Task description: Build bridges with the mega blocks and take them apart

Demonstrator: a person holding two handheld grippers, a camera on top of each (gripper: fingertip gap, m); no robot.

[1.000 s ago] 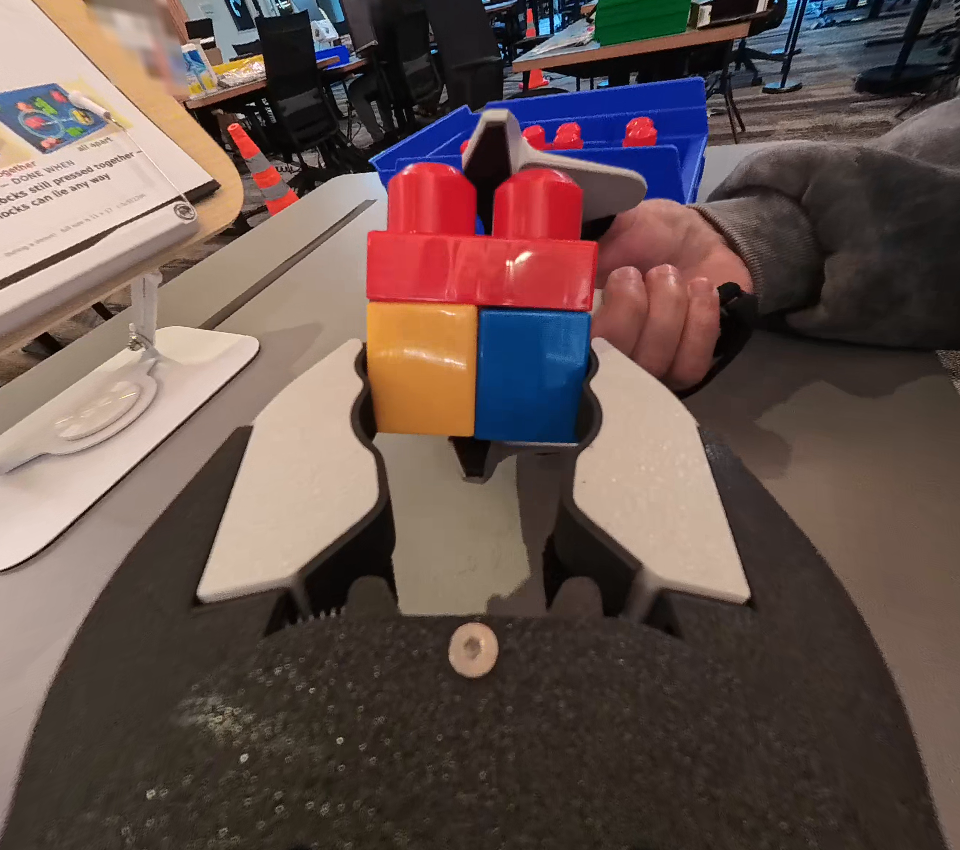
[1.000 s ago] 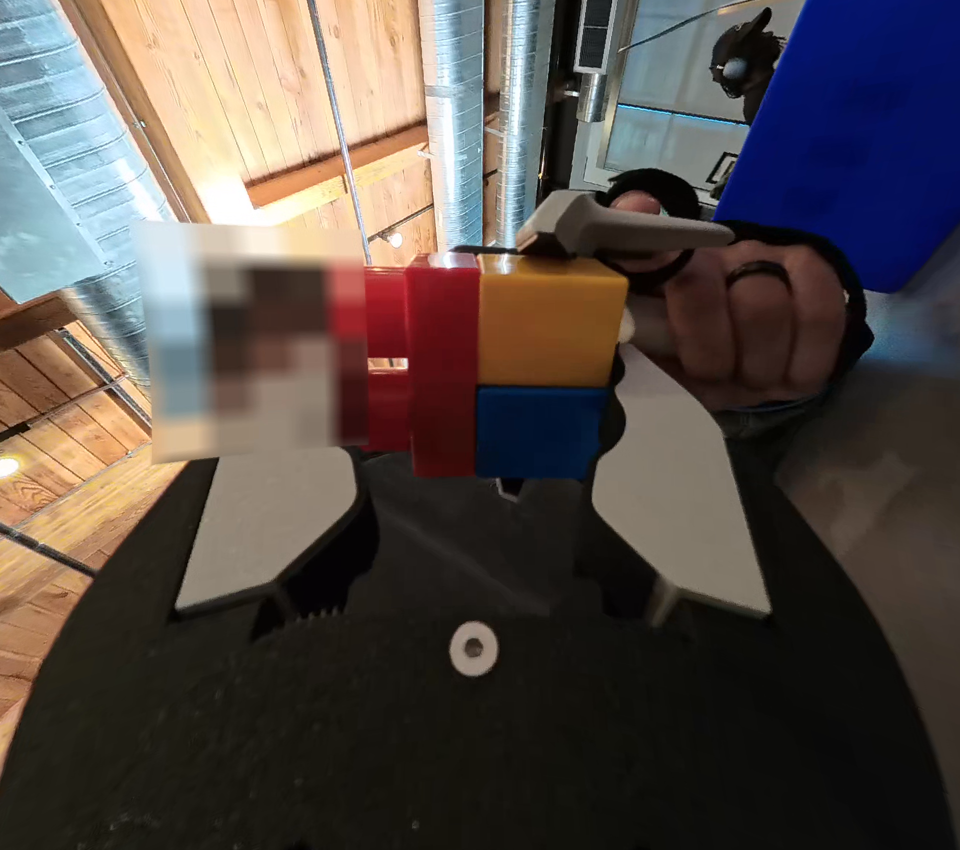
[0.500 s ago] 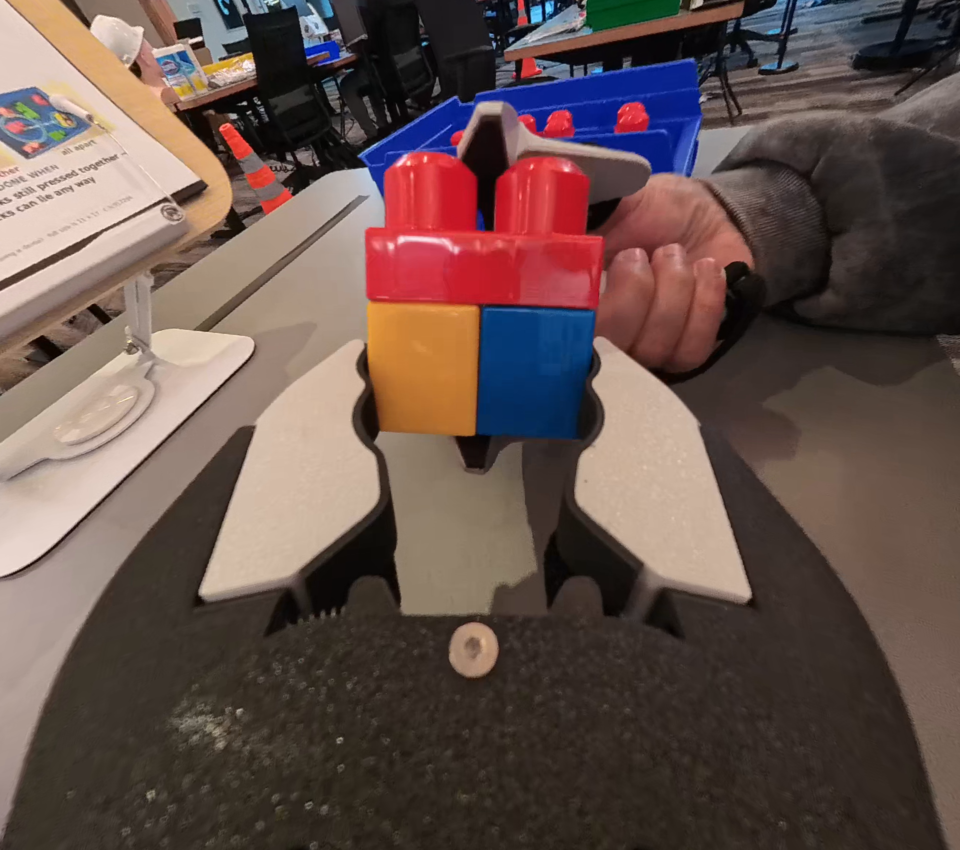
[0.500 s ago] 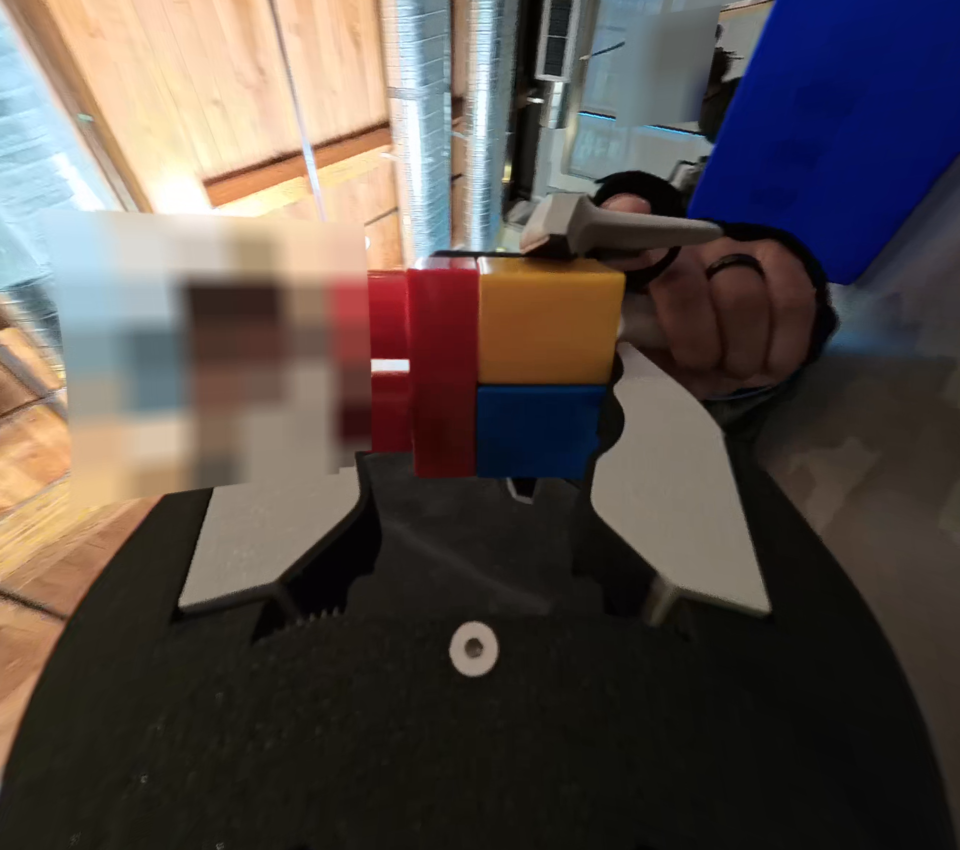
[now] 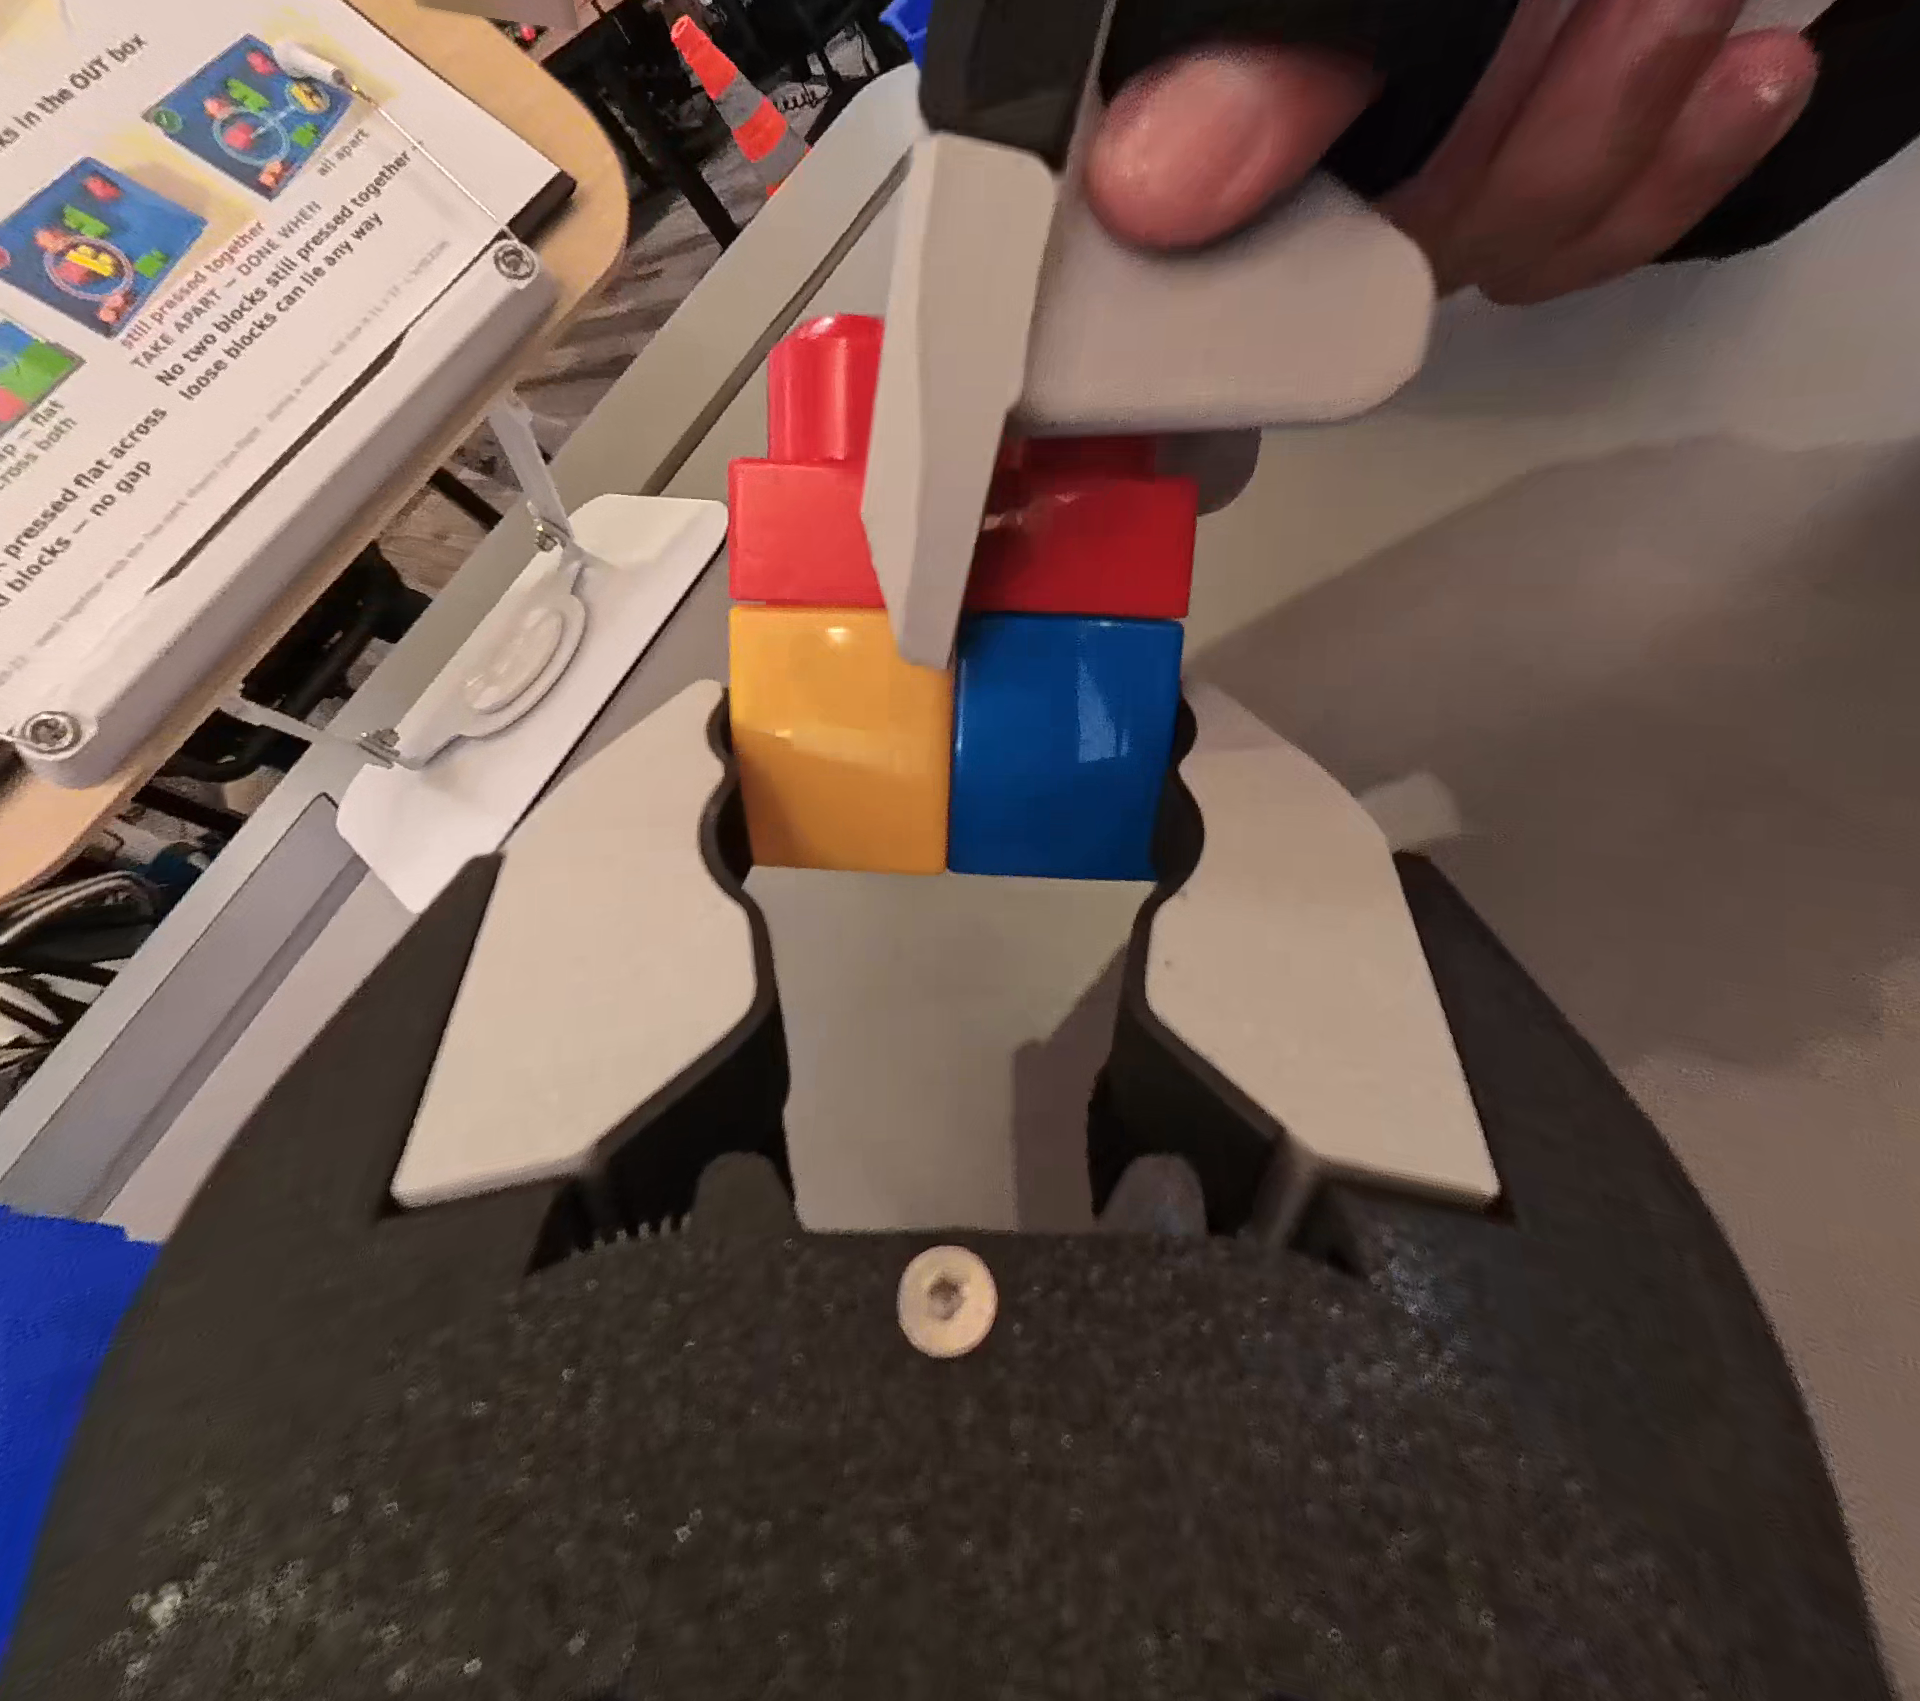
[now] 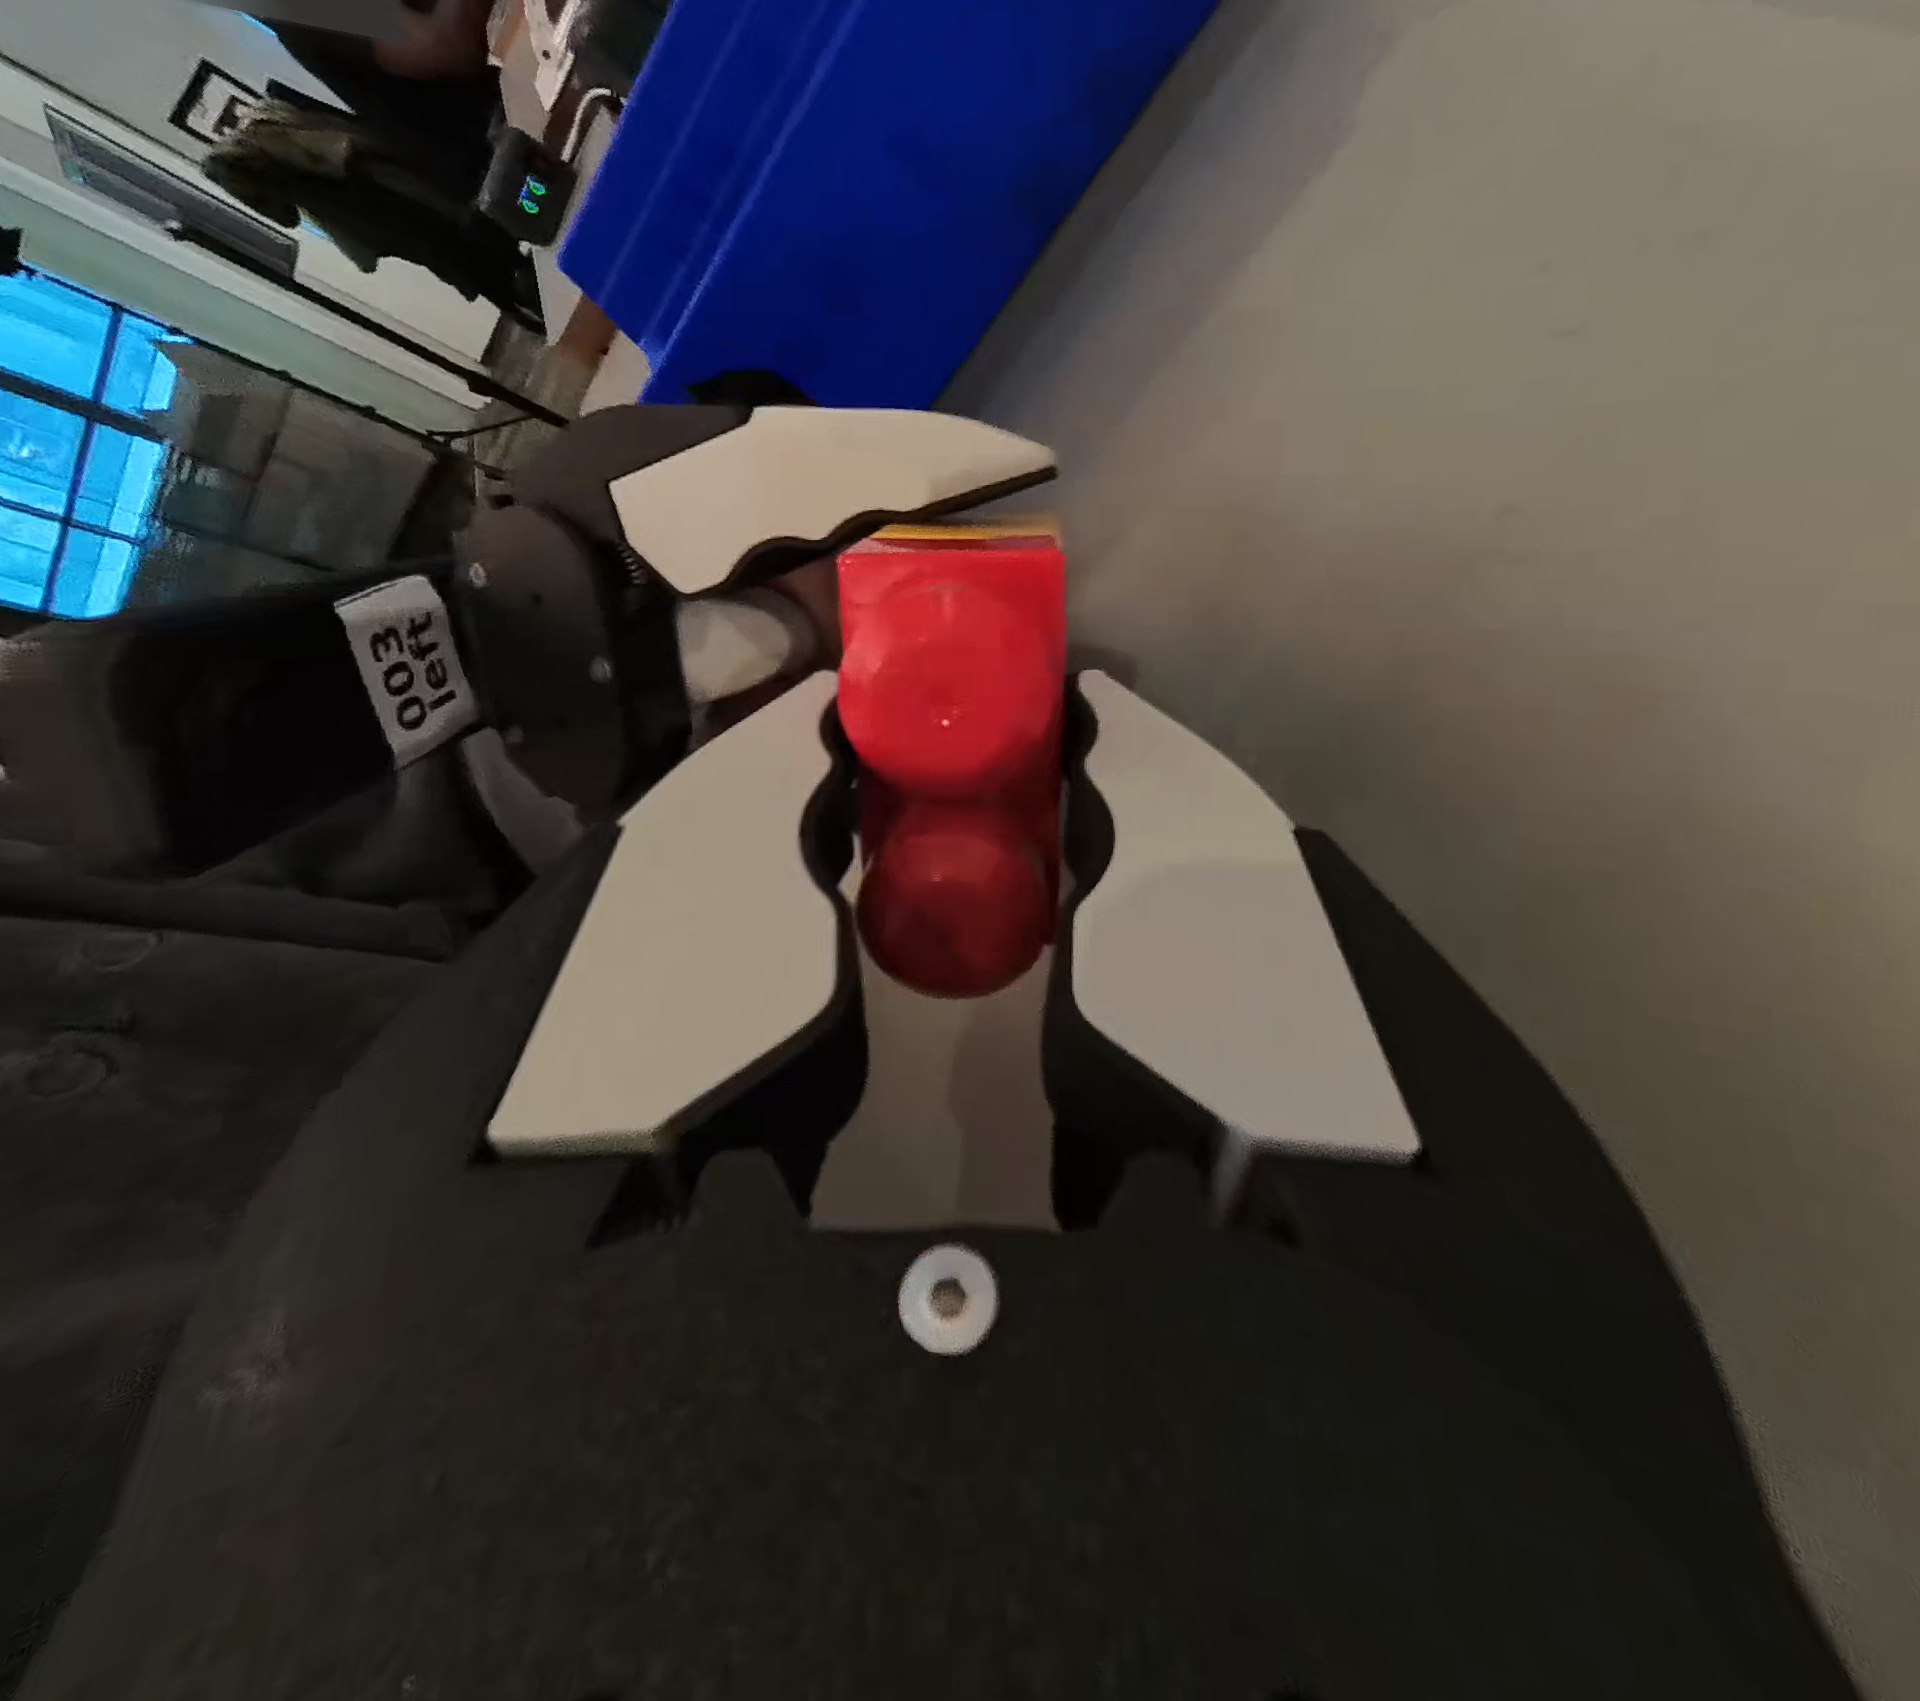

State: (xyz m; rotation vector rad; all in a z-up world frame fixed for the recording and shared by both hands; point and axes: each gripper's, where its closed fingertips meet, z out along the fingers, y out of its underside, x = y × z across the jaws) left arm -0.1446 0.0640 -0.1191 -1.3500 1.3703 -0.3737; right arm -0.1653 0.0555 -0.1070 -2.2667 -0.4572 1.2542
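A small stack of mega blocks stands between my grippers: a yellow block [image 5: 831, 747] and a blue block [image 5: 1060, 747] side by side, with a red two-stud block [image 5: 800, 529] pressed across their tops. My left gripper [image 5: 956, 747] is shut on the yellow and blue pair, one finger on each outer side. My right gripper [image 5: 1070, 550] comes down from above, held by a hand [image 5: 1455, 93], and hides the red block's right stud. In the right wrist view my right gripper [image 6: 956, 716] is shut on the red block [image 6: 951, 675], seen studs-first. The left gripper [image 6: 831, 488] shows just beyond it.
An instruction board [image 5: 260, 249] on a white stand [image 5: 540, 664] stands at the left on the grey table [image 5: 1558, 716]. A blue bin [image 6: 935, 41] sits on the table beyond the stack. An orange cone [image 5: 753, 113] is on the floor past the table edge. My two grippers' fingertips are within a few centimetres of each other.
My right gripper has swung from behind the stack, where it stood open, to above it and has closed on the red block. My left gripper keeps its hold and now tilts downward.
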